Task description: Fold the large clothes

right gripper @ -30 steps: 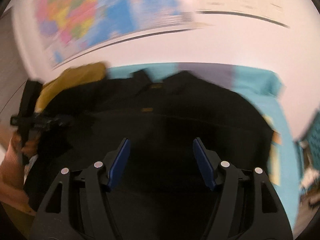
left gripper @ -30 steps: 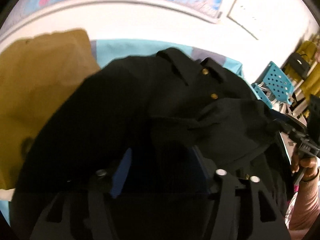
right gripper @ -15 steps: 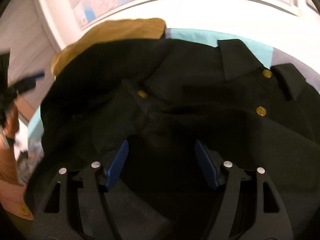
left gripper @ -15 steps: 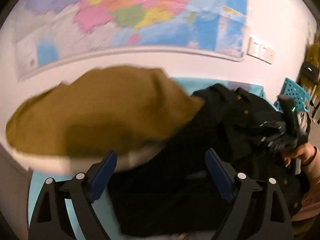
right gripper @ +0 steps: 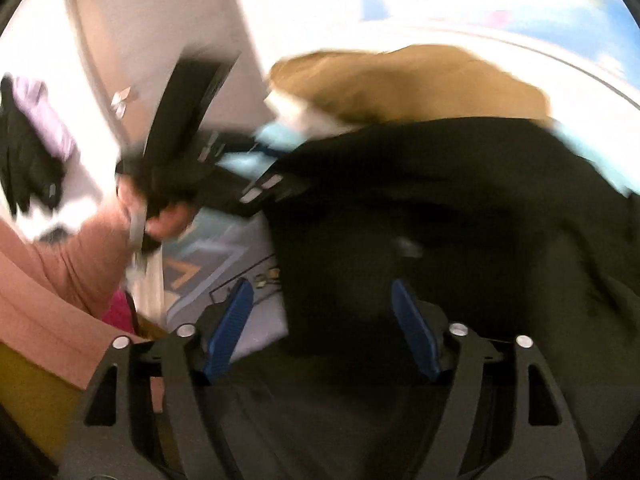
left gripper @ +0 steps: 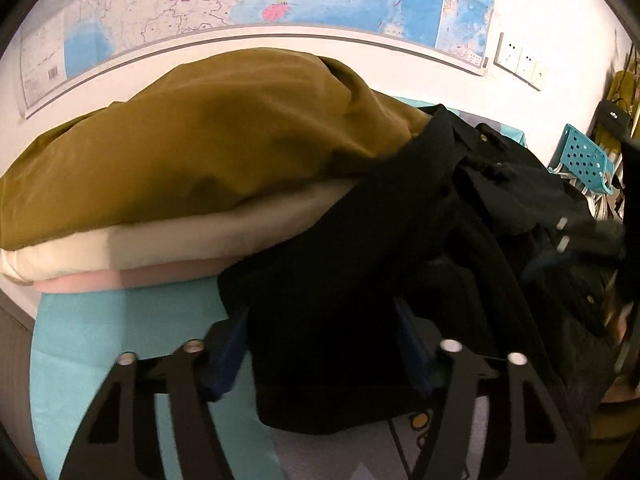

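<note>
Lying bunched between the wide-open fingers of the left gripper (left gripper: 320, 354), one black jacket (left gripper: 360, 280) was not pinched, likely so it could be spread. The right gripper (right gripper: 322, 326) gaped over it too, holding nothing. Beyond sat one pile (left gripper: 192, 152): mustard, cream, pink, three clothes.

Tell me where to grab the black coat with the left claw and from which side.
Probably take the black coat by its near hem, coming straight in from the front. That edge lies flat on the teal cover, already between the left claw's open blue fingers, away from the bunched collar.
</note>
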### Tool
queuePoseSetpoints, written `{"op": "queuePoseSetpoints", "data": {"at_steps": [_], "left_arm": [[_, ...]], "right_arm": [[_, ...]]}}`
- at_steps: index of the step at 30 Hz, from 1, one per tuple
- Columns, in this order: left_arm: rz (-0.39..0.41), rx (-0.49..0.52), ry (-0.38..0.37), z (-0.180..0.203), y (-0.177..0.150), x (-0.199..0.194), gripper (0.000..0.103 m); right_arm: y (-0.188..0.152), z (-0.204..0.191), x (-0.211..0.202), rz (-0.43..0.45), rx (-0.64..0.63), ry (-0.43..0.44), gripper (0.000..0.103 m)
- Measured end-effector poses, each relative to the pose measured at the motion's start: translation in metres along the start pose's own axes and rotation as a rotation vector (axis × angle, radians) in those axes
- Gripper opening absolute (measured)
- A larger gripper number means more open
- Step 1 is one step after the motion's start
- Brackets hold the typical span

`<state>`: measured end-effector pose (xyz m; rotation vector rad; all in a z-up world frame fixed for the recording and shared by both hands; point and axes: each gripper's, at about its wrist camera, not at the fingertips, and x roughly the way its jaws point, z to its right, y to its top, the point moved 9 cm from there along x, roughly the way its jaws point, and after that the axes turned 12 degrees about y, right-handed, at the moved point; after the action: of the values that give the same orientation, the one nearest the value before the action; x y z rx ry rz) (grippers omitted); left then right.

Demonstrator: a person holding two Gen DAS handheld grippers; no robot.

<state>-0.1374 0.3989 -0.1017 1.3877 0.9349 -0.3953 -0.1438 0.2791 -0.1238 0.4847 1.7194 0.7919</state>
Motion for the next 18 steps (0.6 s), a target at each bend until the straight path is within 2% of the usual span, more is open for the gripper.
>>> {"op": "queuePoseSetpoints", "data": {"at_steps": [1,3,4,5,6,7,8,9,11,12,14,16,18], "left_arm": [[-0.005,-0.007,-0.001,-0.002,0.001,0.000,0.051],[-0.022,-0.024,-0.015,-0.003,0.004,0.001,0.045],[-0.027,-0.029,-0.017,-0.004,0.005,0.001,0.044],[-0.031,-0.031,-0.022,-0.005,0.006,0.000,0.044],[-0.032,-0.035,-0.029,-0.005,0.007,0.000,0.044],[-0.035,-0.046,-0.043,-0.005,0.009,-0.003,0.044],[-0.036,-0.052,-0.056,-0.006,0.010,-0.005,0.044],[-0.031,-0.061,-0.080,-0.006,0.014,-0.010,0.045],[-0.008,-0.085,-0.123,-0.008,0.024,-0.023,0.046],[0.026,-0.098,-0.146,-0.010,0.032,-0.035,0.049],[0.130,-0.121,-0.204,-0.014,0.053,-0.068,0.061],[0.225,-0.153,-0.226,-0.023,0.073,-0.100,0.076],[0.294,-0.168,-0.231,-0.029,0.085,-0.125,0.079]], "right_arm": [[-0.001,-0.001,0.010,-0.022,-0.013,-0.011,0.076],[0.000,-0.001,0.036,-0.086,-0.057,-0.066,0.079],[0.003,-0.002,0.040,-0.089,-0.080,-0.091,0.078],[0.006,-0.002,0.043,-0.095,-0.098,-0.120,0.073],[0.009,0.000,0.044,-0.100,-0.106,-0.157,0.054],[0.012,0.001,0.042,-0.100,-0.106,-0.164,0.044],[0.019,-0.002,0.038,-0.084,-0.086,-0.120,0.018],[0.023,-0.004,0.031,-0.060,-0.052,-0.068,0.009],[0.040,-0.010,0.005,0.021,0.001,0.011,0.009],[0.052,-0.017,-0.015,0.085,0.031,0.093,0.008],[0.071,-0.025,-0.051,0.191,0.066,0.194,0.008],[0.086,-0.027,-0.092,0.299,0.091,0.241,0.008],[0.095,-0.020,-0.138,0.405,0.113,0.256,0.008]]}}
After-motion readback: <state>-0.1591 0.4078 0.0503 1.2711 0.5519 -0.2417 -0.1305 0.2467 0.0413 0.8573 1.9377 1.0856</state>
